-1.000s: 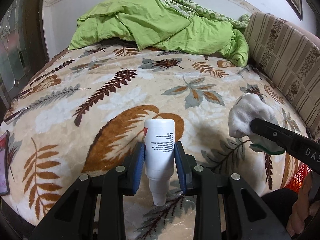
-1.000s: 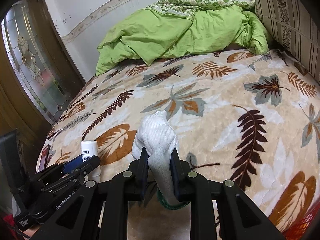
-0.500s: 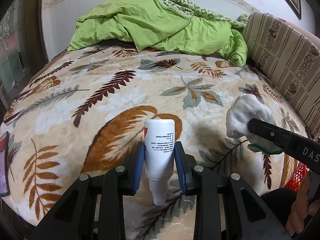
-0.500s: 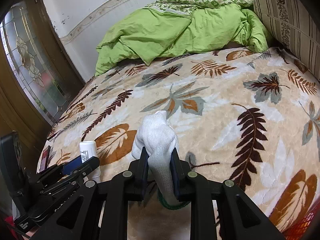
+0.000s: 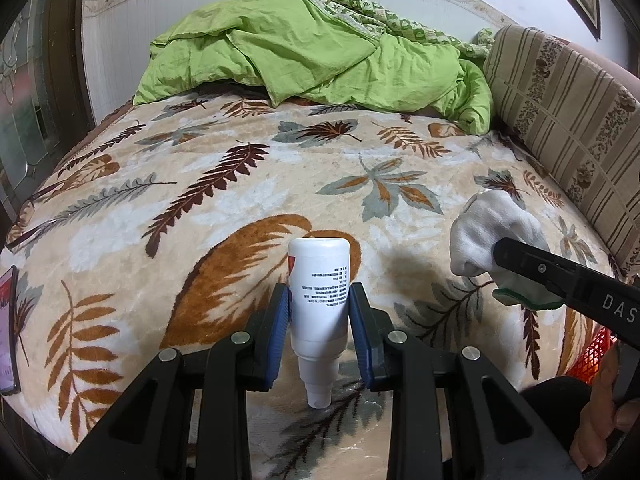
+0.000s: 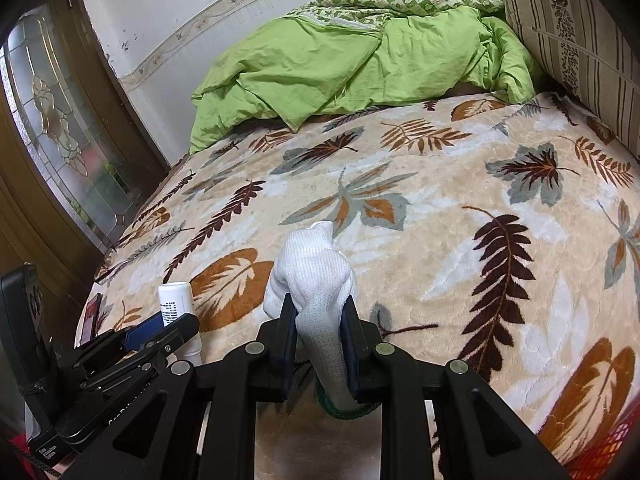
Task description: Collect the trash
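The left gripper has its 2 blue-padded fingers closed on a white bottle, held nozzle-down above the near edge of the bed. The right gripper has its fingers pinched on a white sock with a green cuff, also above the bed's near edge, right of the bottle. A green quilt lies bunched at the bed's far end.

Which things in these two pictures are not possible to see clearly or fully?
- White bottle, left wrist view: label print too small to read.
- White sock, right wrist view: the green cuff runs behind the right tool.
- Red basket, left wrist view: mostly hidden by the right tool's arm and bed edge.
- Flat item, left wrist view: cut off by the left edge.
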A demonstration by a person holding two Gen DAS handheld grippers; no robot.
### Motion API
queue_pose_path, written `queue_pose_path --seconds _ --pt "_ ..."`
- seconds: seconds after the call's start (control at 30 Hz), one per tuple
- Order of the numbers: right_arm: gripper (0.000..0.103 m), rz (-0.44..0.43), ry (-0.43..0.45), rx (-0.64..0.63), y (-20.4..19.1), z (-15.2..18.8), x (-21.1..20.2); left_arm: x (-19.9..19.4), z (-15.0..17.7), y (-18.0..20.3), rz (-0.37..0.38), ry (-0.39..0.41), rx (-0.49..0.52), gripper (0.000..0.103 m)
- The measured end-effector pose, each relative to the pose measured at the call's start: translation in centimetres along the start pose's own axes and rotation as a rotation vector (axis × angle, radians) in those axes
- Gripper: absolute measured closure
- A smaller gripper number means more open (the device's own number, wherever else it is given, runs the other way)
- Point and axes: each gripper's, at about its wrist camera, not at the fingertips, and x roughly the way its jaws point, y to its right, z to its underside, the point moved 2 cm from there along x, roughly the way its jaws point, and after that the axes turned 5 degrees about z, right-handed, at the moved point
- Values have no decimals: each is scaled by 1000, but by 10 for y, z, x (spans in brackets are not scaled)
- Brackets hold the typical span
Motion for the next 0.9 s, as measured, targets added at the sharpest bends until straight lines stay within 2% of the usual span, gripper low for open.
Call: queue_pose_path --seconds 0.3,0.43,0.63,0.73,0.87,0.9 --pt "82 -21 7 37 7 2 -17 -7 -6 6 24 18 10 74" --pt "82 -28 22 57 13 2 -34 -14 -12 9 63 33 2 74" --pt "82 -25 81 109 33 -2 -76 -33 -26 26 177 72 24 74" --pt "82 -5 110 143 51 1 -101 -39 -30 52 245 63 79 74" --pt "82 65 142 214 92 17 -142 -41 -32 108 386 18 160 74" --pt "82 94 147 243 107 24 -155 -40 -31 132 446 -6 191 74"
